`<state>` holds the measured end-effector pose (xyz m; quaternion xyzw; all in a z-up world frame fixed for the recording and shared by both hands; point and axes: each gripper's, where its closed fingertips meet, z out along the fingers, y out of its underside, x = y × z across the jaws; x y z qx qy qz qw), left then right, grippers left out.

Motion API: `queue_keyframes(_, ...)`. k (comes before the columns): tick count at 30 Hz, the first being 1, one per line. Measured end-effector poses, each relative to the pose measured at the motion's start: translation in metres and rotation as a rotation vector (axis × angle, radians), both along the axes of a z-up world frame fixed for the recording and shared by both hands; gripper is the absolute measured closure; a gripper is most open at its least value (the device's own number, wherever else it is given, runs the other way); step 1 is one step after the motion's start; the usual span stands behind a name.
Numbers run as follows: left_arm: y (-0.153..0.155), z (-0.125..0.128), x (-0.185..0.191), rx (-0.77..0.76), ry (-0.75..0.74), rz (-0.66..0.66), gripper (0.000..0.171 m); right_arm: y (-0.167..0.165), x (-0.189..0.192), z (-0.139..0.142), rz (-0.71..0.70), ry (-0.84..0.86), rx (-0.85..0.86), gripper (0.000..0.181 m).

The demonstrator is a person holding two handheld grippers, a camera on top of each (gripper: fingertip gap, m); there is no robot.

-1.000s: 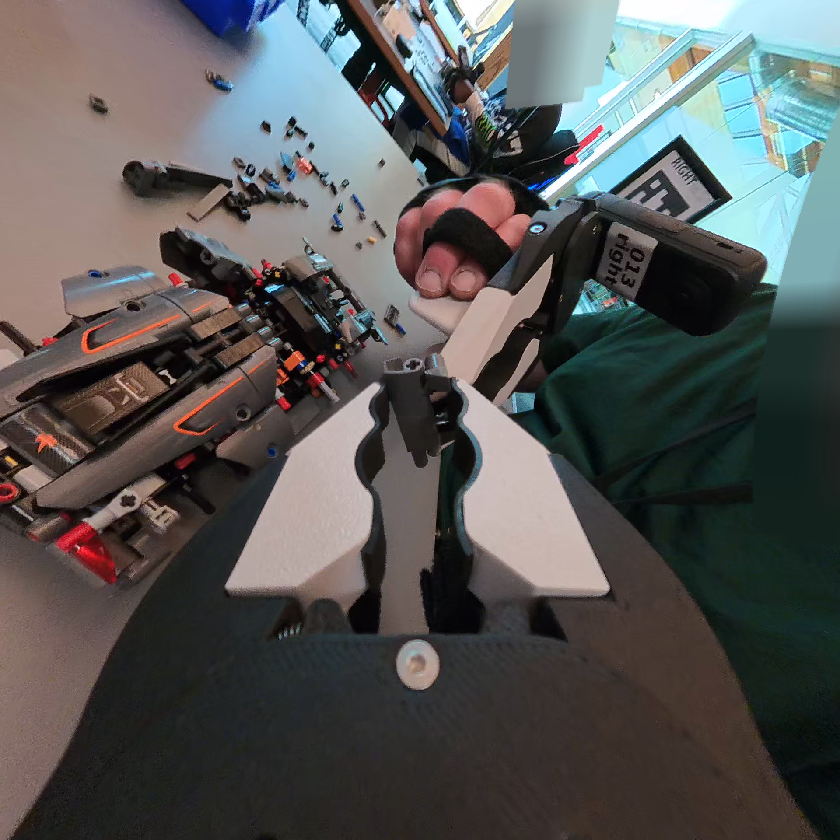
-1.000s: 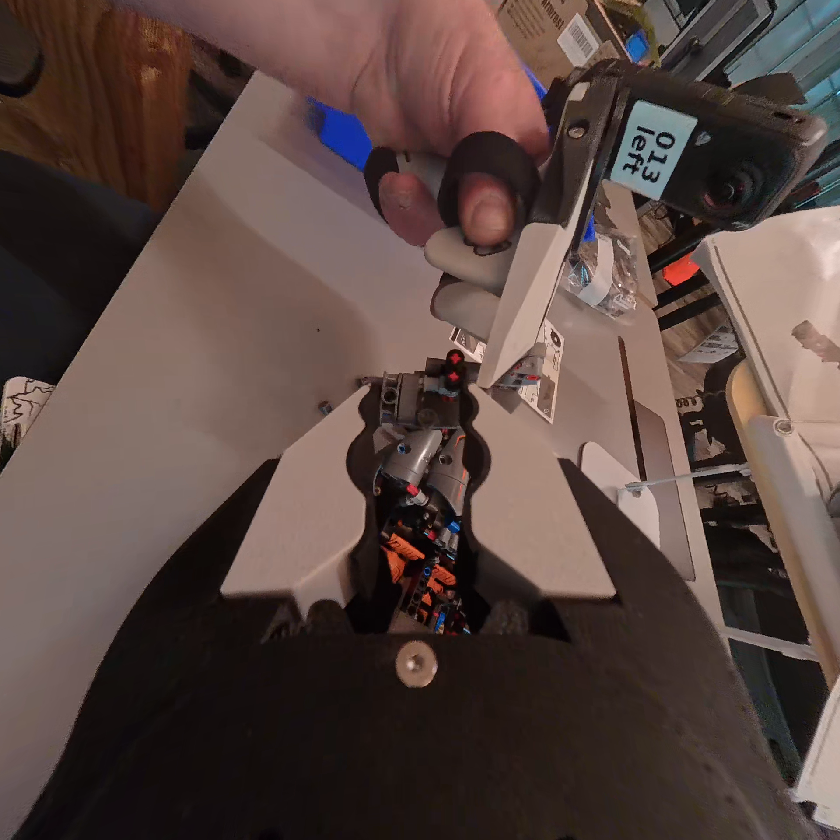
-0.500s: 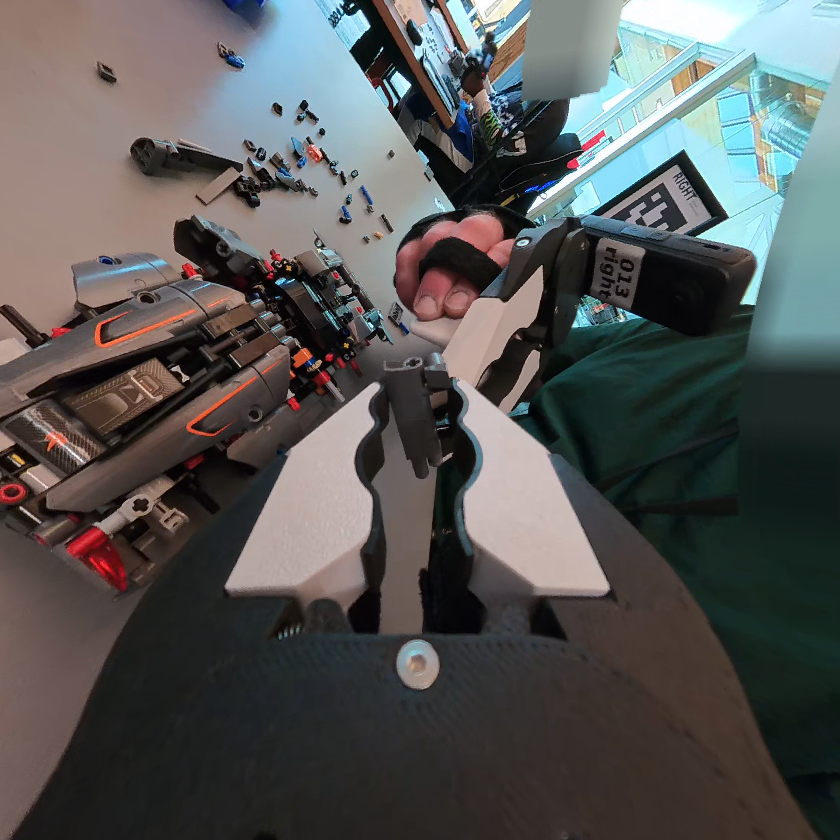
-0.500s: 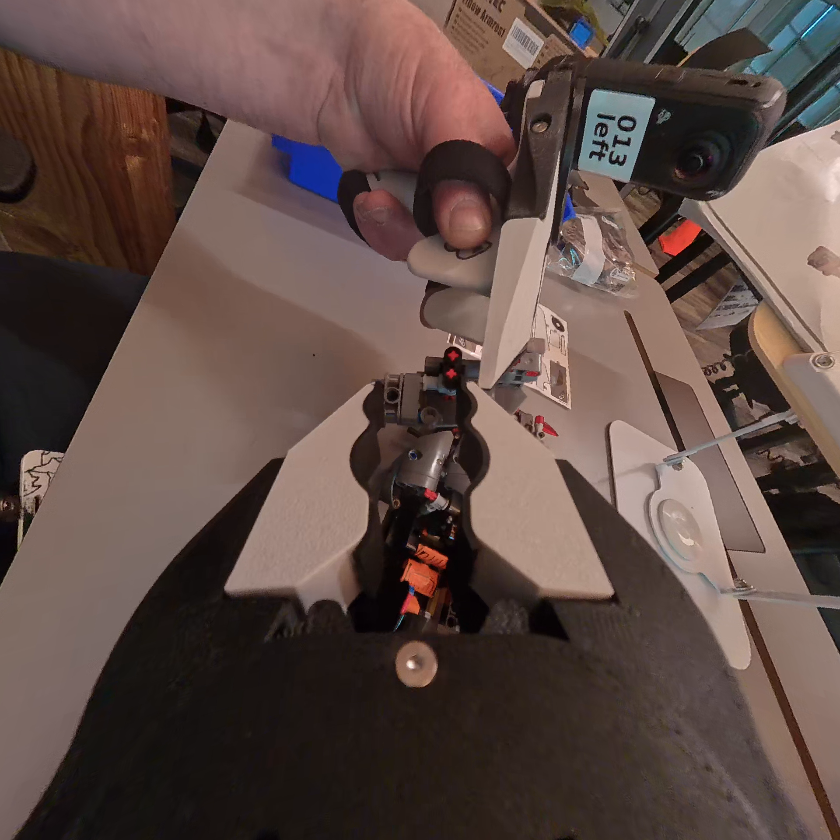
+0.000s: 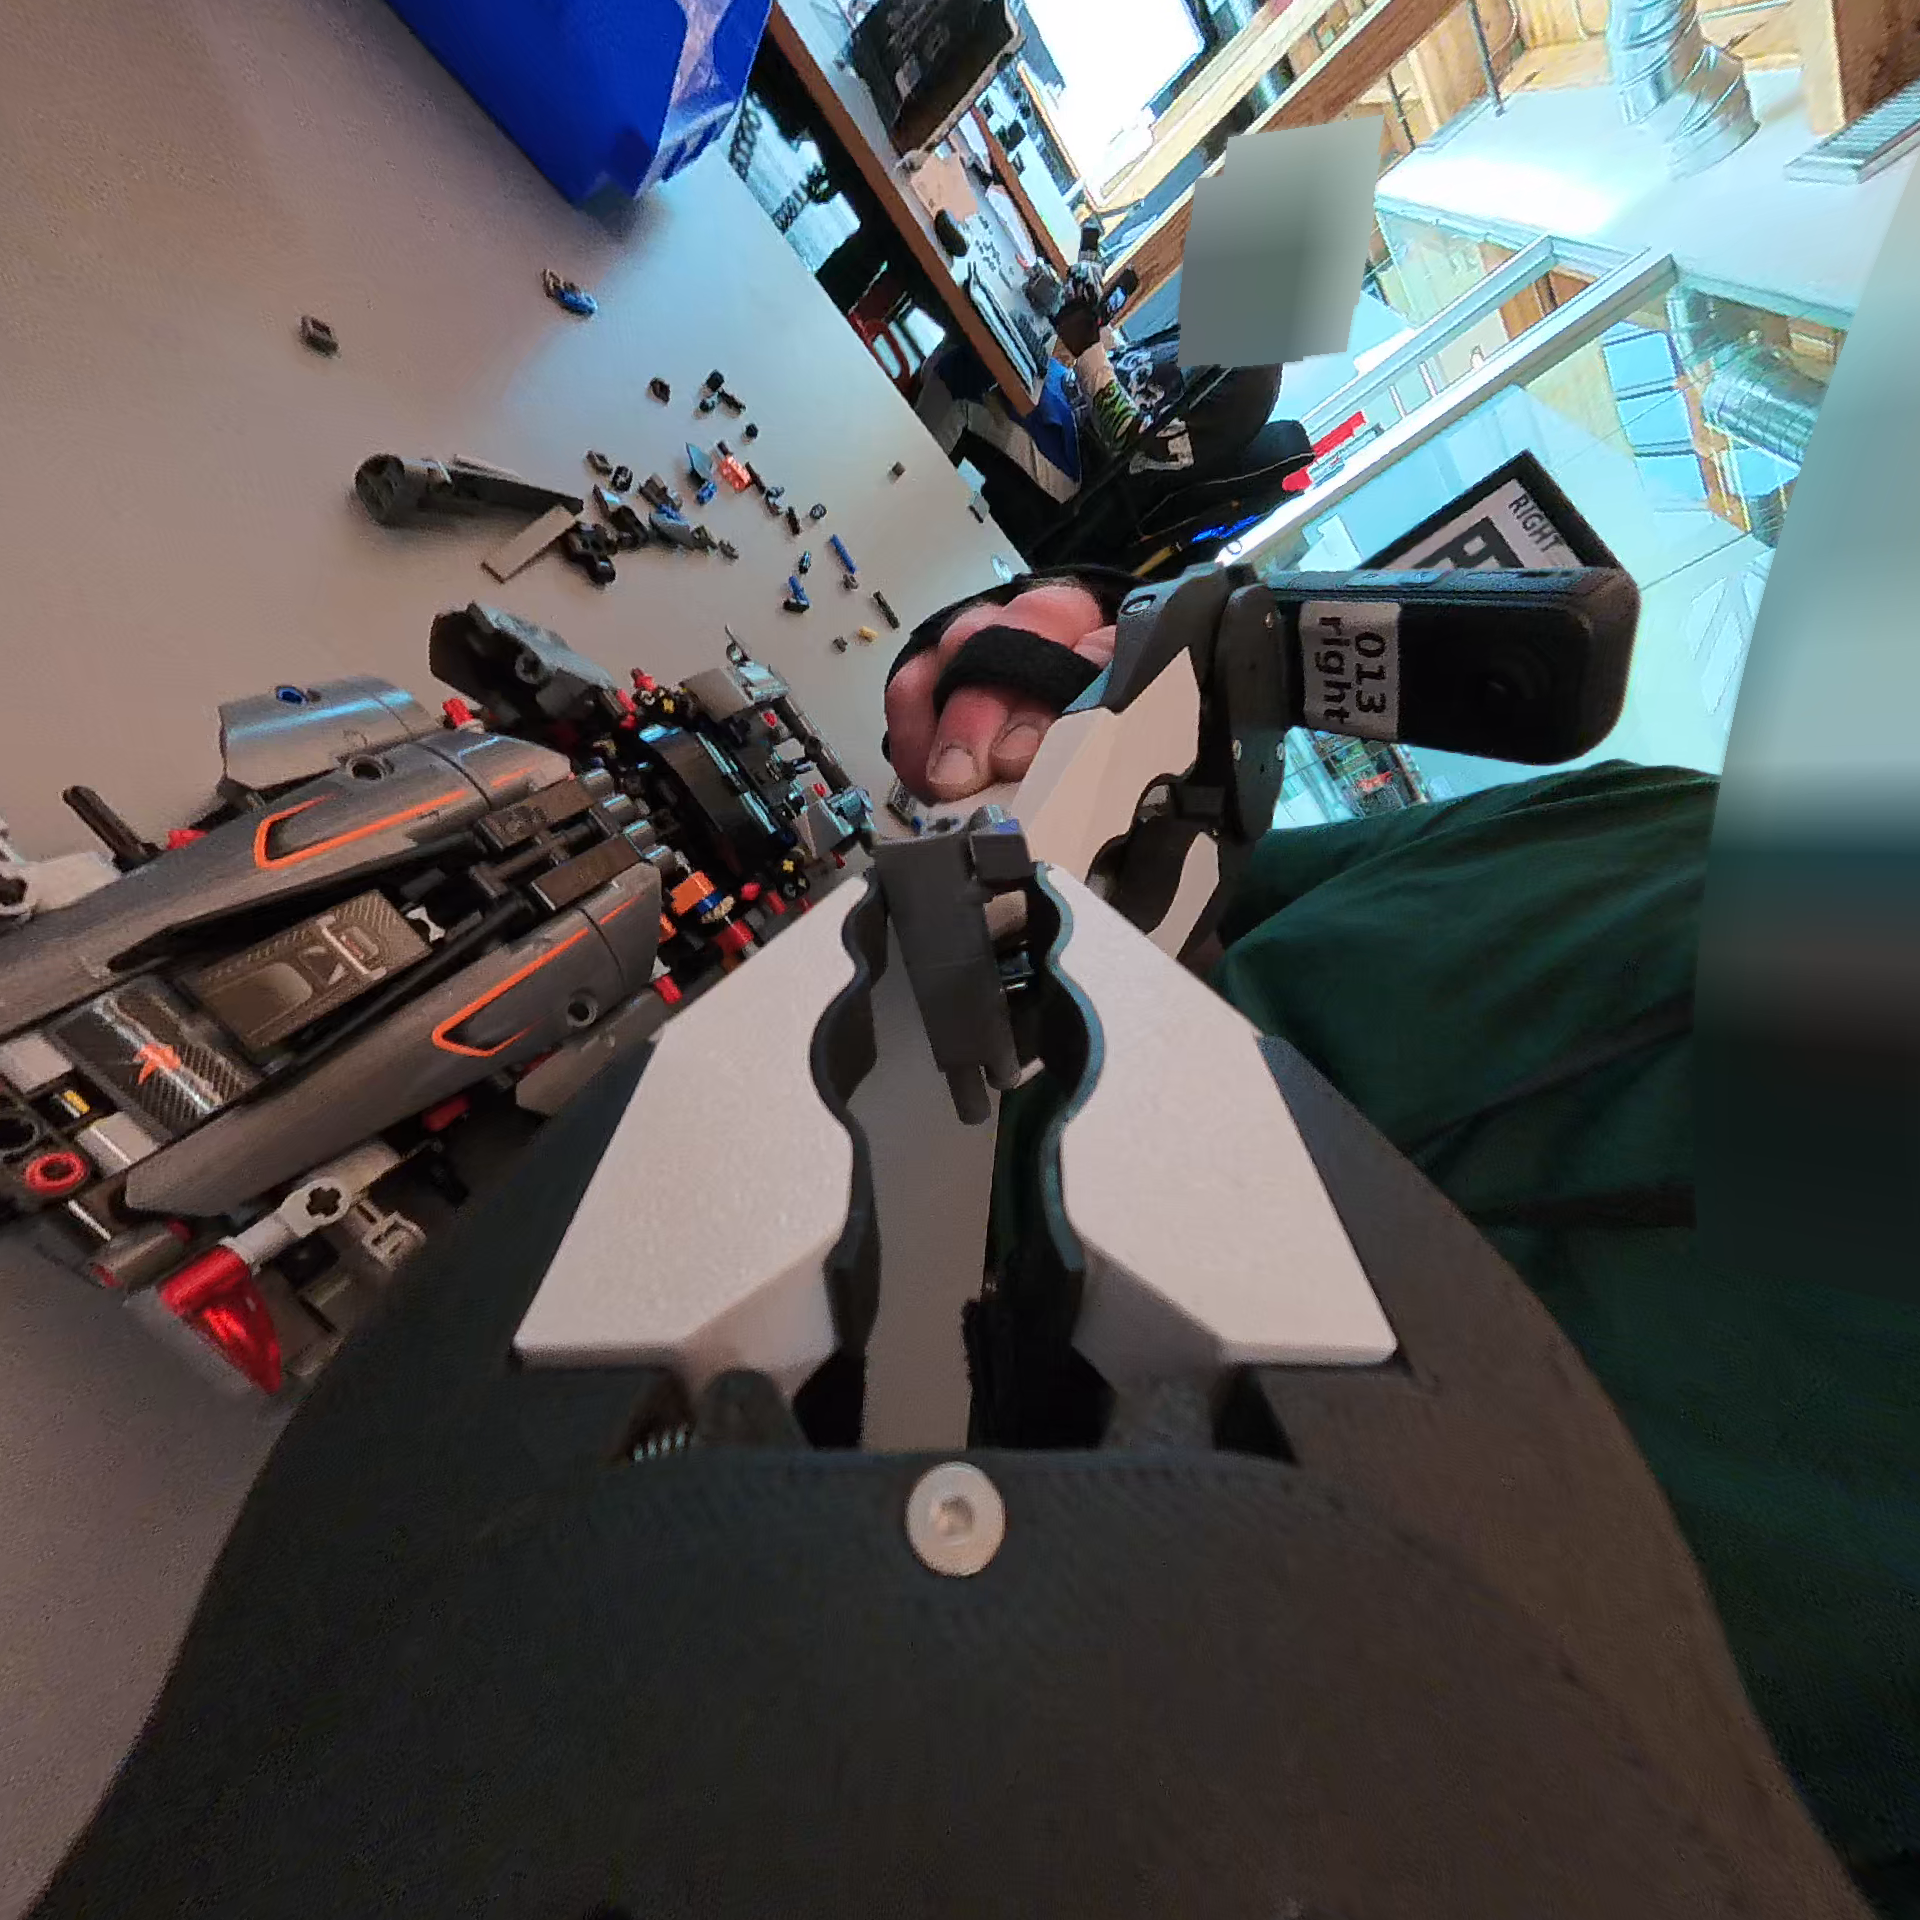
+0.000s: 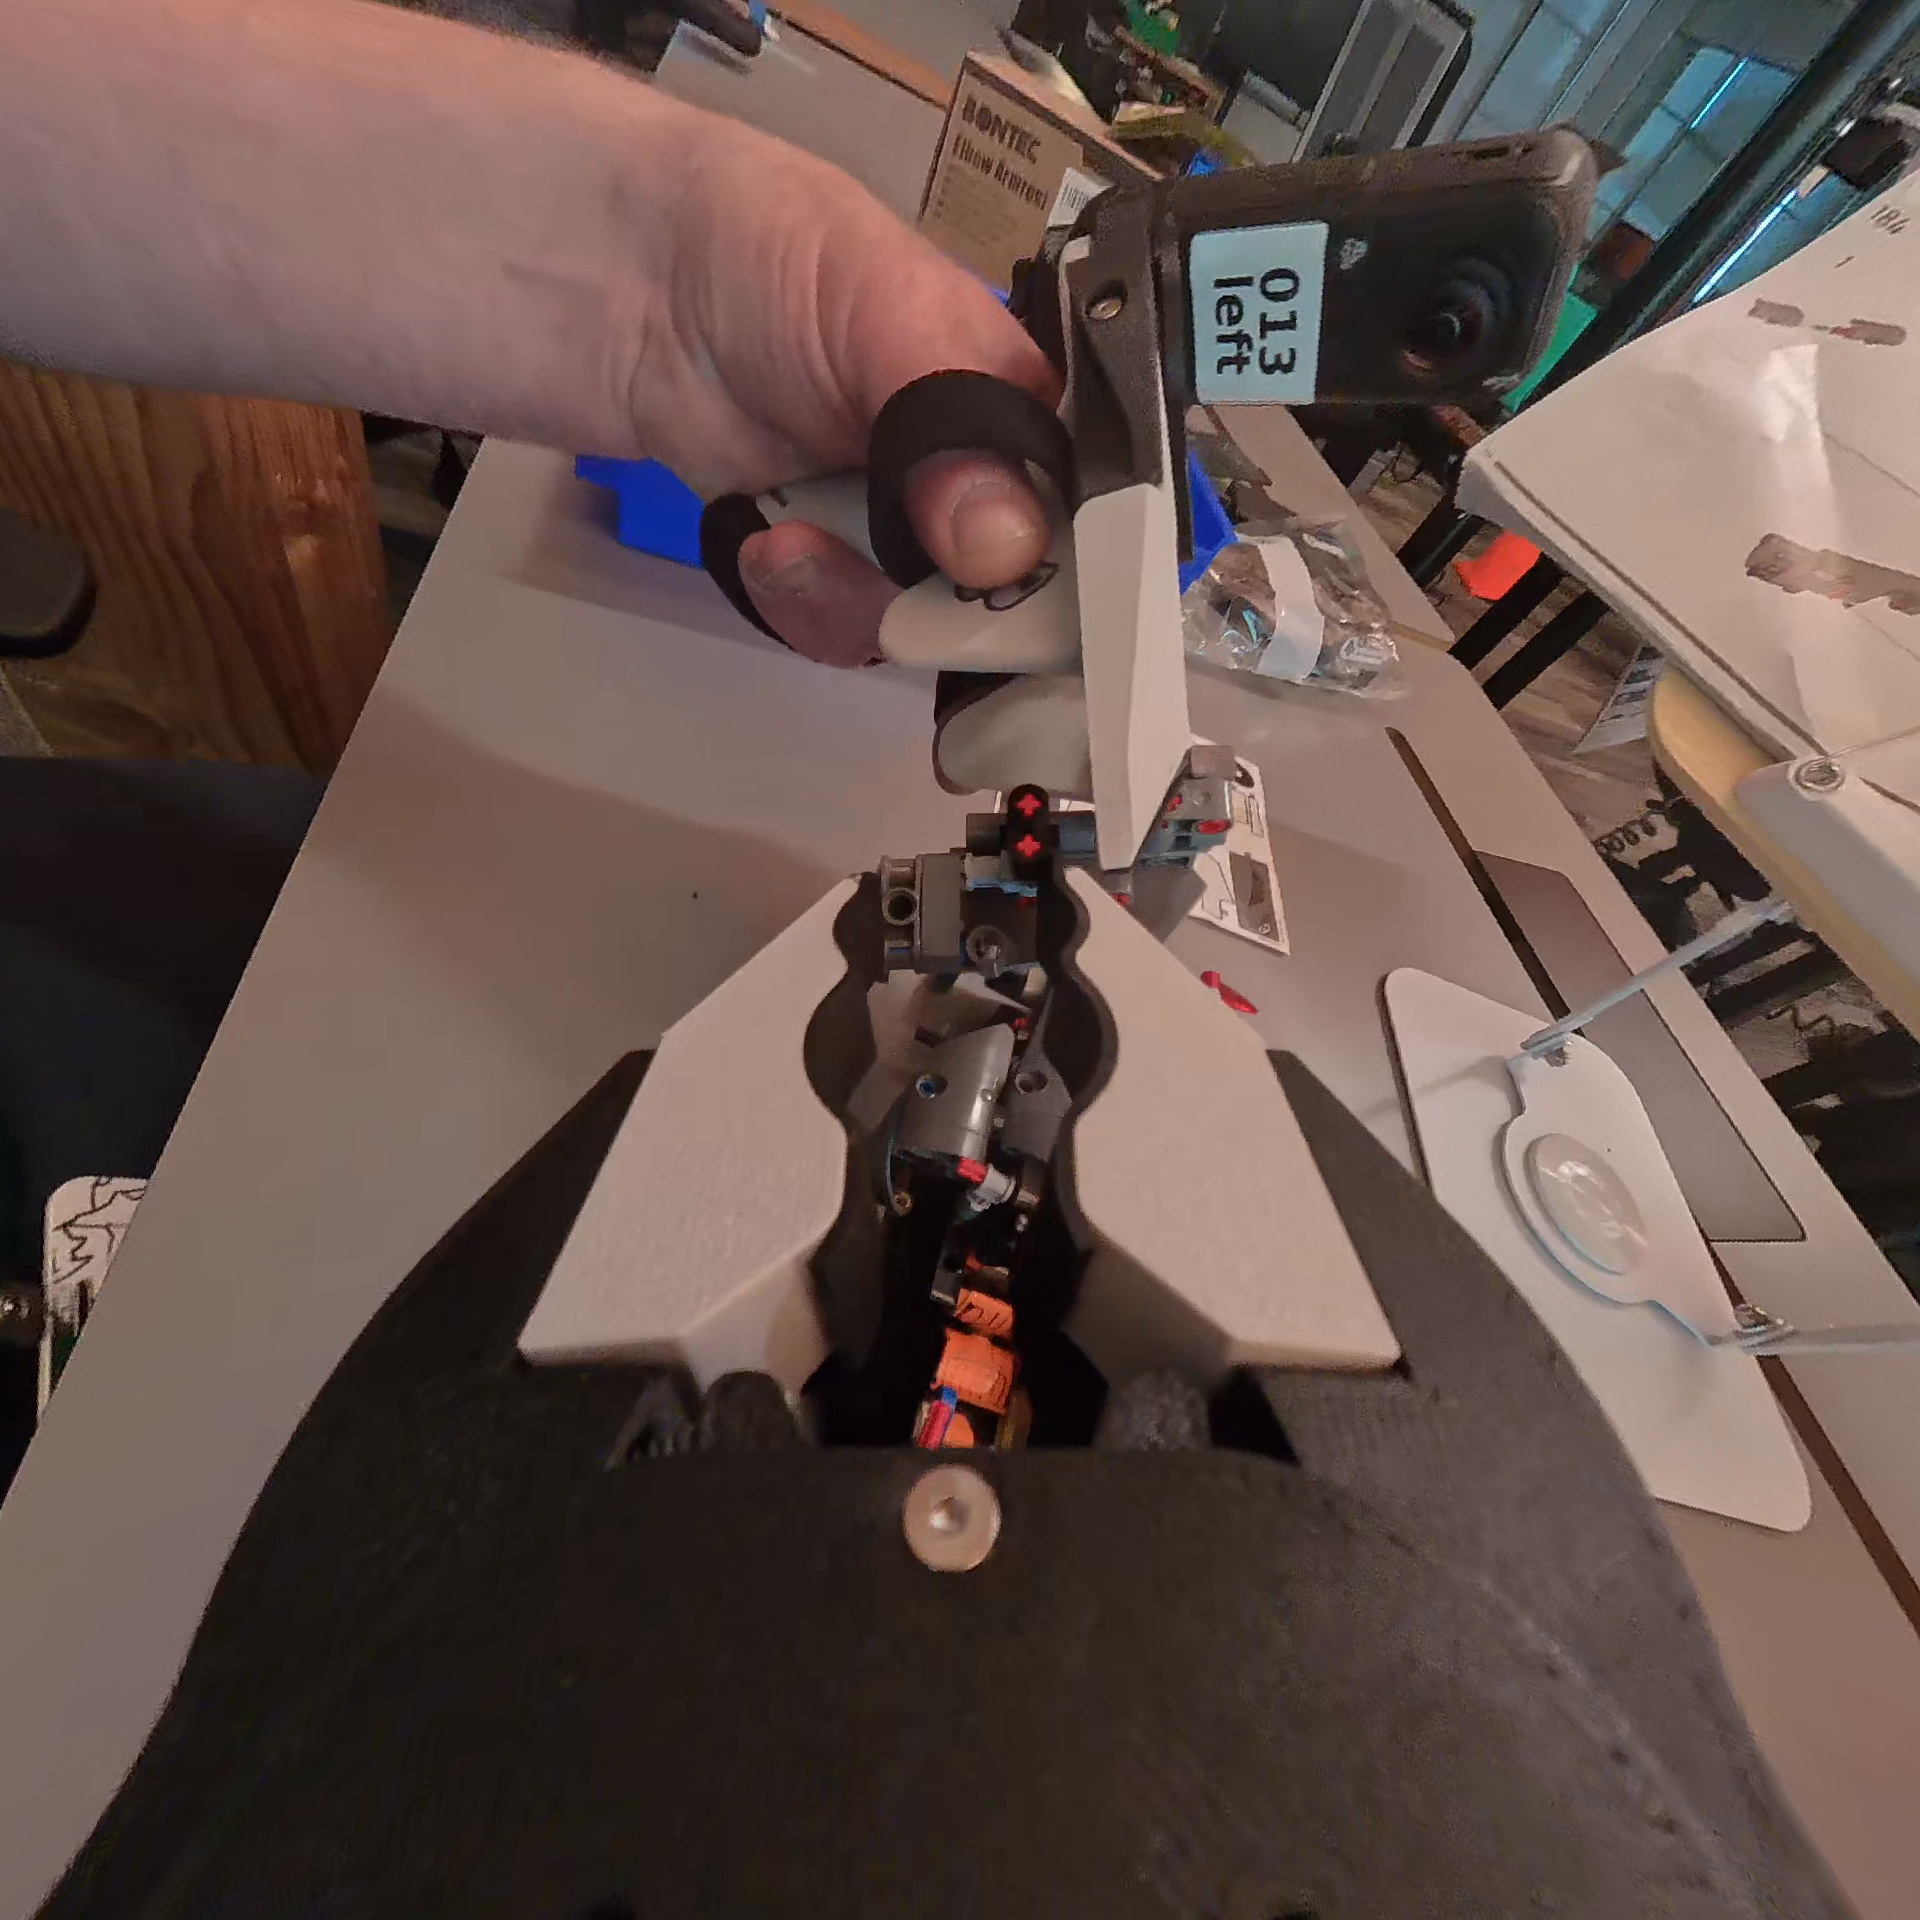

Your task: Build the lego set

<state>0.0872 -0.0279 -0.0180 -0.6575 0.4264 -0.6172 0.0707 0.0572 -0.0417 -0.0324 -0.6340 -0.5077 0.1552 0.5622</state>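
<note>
Our left hand-held gripper (image 5: 956, 914) is pinching a dark grey lego piece (image 5: 951, 966) between its white fingers (image 5: 727, 1122); the piece stands upright in the gap, its top level with the fingertips. Just beyond it, to the right, we see the right hand-held gripper (image 5: 1143, 831) with a hand (image 5: 987, 696) strapped into its black loops and a black camera (image 5: 1455, 665) with a pale label on top. A green sleeve (image 5: 1455, 997) fills the right side of that view.

On the grey bench (image 5: 208, 312) to the left lies the large lego car (image 5: 343, 935), grey and black with orange lines and a red tail light at its near end. Farther off, loose small pieces (image 5: 675, 499) are scattered in a band, and a blue bin (image 5: 603, 83) stands at the far edge.

From the right wrist view, our right hand-held gripper (image 6: 956, 904) grips a small grey subassembly (image 6: 956, 914) with two red cross-shaped pins (image 6: 1027, 826) on its top, held at the fingertips. Right against its far right side, the left hand-held gripper (image 6: 1153, 831) comes down from above, a hand (image 6: 779, 343) on its handle and its camera (image 6: 1351, 281) pointing right; its own grey piece (image 6: 1195, 805) sits at its tips, and we cannot tell whether the two builds touch. Below, through the gap between our fingers, part of the car (image 6: 966, 1226) shows. To the right on the bench lie a paper sheet (image 6: 1252, 883), a clear bag (image 6: 1288, 613) of parts, a loose red piece (image 6: 1231, 995) and a white plate (image 6: 1558, 1247) with a lens on thin metal arms. A cardboard box (image 6: 997, 156) stands at the far end.
</note>
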Motion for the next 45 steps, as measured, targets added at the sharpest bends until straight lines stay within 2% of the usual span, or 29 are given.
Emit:
queue_keyframes(5, 0.001, 0.019, -0.003, 0.021, -0.136, 0.04, 0.143, 0.0, 0.003, 0.019, 0.017, 0.151, -0.032, 0.154)
queue_keyframes(8, 0.001, 0.031, -0.015, 0.151, -0.23, 0.113, 0.134, -0.001, 0.011, 0.033, 0.048, 0.3, -0.091, 0.153)
queue_keyframes(11, -0.005, 0.034, -0.016, 0.422, -0.258, 0.196, 0.134, -0.003, 0.012, 0.034, 0.076, 0.348, -0.127, 0.153)
queue_keyframes(13, -0.02, 0.039, -0.013, 0.569, -0.278, 0.193, 0.134, -0.004, 0.011, 0.035, 0.084, 0.364, -0.132, 0.153)
queue_keyframes(15, -0.023, 0.036, -0.01, 0.711, -0.244, 0.233, 0.136, -0.003, 0.012, 0.037, 0.079, 0.377, -0.13, 0.153)
queue_keyframes(19, -0.027, 0.033, -0.009, 0.87, -0.211, 0.258, 0.137, -0.006, 0.014, 0.04, 0.104, 0.424, -0.15, 0.153)
queue_keyframes(21, -0.028, 0.033, -0.013, 0.891, -0.208, 0.26, 0.146, -0.007, 0.014, 0.042, 0.111, 0.439, -0.152, 0.153)
queue_keyframes(28, -0.031, 0.019, -0.019, 1.003, -0.145, 0.287, 0.139, -0.011, 0.01, 0.036, 0.142, 0.444, -0.174, 0.153)
queue_keyframes(31, -0.035, 0.018, -0.02, 1.026, -0.151, 0.281, 0.143, -0.015, 0.006, 0.035, 0.17, 0.439, -0.172, 0.153)
queue_keyframes(45, -0.041, 0.011, -0.026, 1.002, -0.205, 0.222, 0.141, -0.026, -0.002, 0.027, 0.237, 0.375, -0.169, 0.153)
